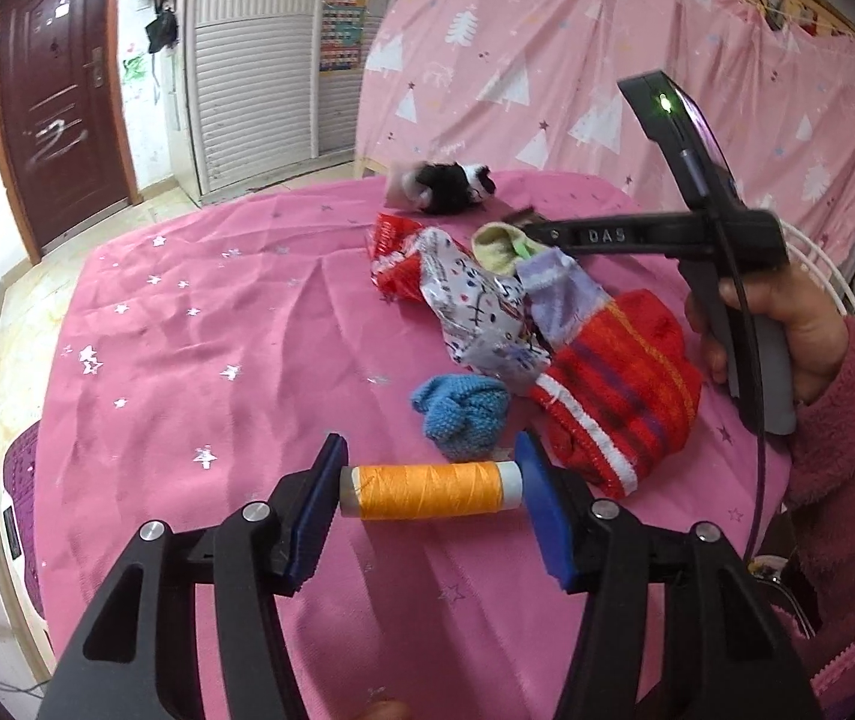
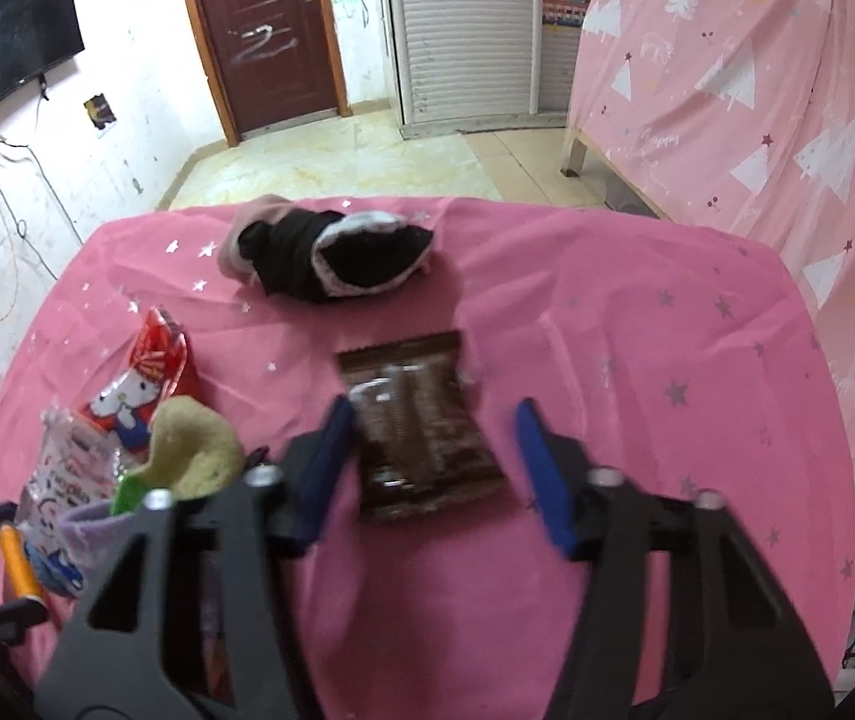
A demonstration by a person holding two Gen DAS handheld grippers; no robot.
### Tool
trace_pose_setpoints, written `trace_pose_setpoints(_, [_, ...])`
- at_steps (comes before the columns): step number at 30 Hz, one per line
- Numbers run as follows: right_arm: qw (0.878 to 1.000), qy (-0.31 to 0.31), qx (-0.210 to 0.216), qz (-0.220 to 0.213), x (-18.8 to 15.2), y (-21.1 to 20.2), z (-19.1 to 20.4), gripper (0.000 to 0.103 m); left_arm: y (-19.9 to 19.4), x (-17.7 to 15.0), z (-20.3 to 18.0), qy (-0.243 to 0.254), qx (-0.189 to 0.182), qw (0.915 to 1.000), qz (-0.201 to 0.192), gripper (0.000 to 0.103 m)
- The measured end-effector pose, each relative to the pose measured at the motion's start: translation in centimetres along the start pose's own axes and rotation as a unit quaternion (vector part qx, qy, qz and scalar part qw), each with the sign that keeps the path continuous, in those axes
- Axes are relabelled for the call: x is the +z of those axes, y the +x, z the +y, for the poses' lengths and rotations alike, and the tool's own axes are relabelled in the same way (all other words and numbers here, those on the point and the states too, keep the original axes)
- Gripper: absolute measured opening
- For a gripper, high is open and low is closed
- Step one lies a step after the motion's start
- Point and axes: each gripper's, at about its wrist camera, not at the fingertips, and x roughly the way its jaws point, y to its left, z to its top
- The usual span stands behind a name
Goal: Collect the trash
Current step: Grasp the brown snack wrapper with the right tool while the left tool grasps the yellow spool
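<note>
Brown foil is what my right gripper (image 2: 430,468) is after: a flat dark snack wrapper (image 2: 421,420) lying on the pink star-print cloth (image 2: 637,360) of the bench, between my two blue pads. The jaws stand partly open around it; the left pad sits at the wrapper's left edge, the right pad stands clear of its right edge, so nothing is gripped yet. I judge the wrapper nearly weightless, crinkly and slick, apt to slide or buckle instead of lifting. It lies flat, so I would nip it across its narrow width near the closer end, letting the foil fold up into a ridge between the pads, and keep the cloth out of the bite, since the fabric is loose and wrinkled and could come up with it. My left gripper (image 1: 430,489) is closed end to end on a spool of orange thread (image 1: 427,491), stiff, light and secure, held just above the cloth. Near it lies a heap: a red striped sock (image 1: 619,402), a blue knitted piece (image 1: 463,414), a lilac sock (image 1: 559,294), a yellowish sock (image 2: 196,450), and a red-and-white cartoon wrapper (image 2: 139,384), crumpled and surely more trash. That heap sits just left of my right gripper, close enough to brush. A black-and-white garment (image 2: 337,252) lies further back on the bench, well apart from the brown wrapper, no hindrance.
</note>
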Motion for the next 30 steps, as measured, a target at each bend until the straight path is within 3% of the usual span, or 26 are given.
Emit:
trace_pose_setpoints(7, [0.999, 0.024, 0.017, -0.016, -0.3, -1.3, -1.1, 0.036, -1.7, 1.1, -1.0, 0.002, 0.012, 0.9998, -0.016, 0.052])
trace_pose_setpoints(18, [0.993, 0.079, 0.022, -0.089, -2.8, -7.3, -5.5, 0.036, -2.1, 3.4, -5.3, 0.022, 0.017, 0.9993, -0.026, 0.052])
trace_pose_setpoints(25, [0.985, 0.117, 0.008, -0.128, -5.4, -10.7, -10.0, 0.036, -2.3, 5.7, -10.0, 0.051, 0.004, 0.9979, -0.041, 0.052])
trace_pose_setpoints(30, [0.982, 0.135, 0.013, -0.127, -6.9, -11.3, -12.5, 0.036, -1.7, 7.1, -13.2, 0.067, -0.004, 0.9968, -0.045, 0.052])
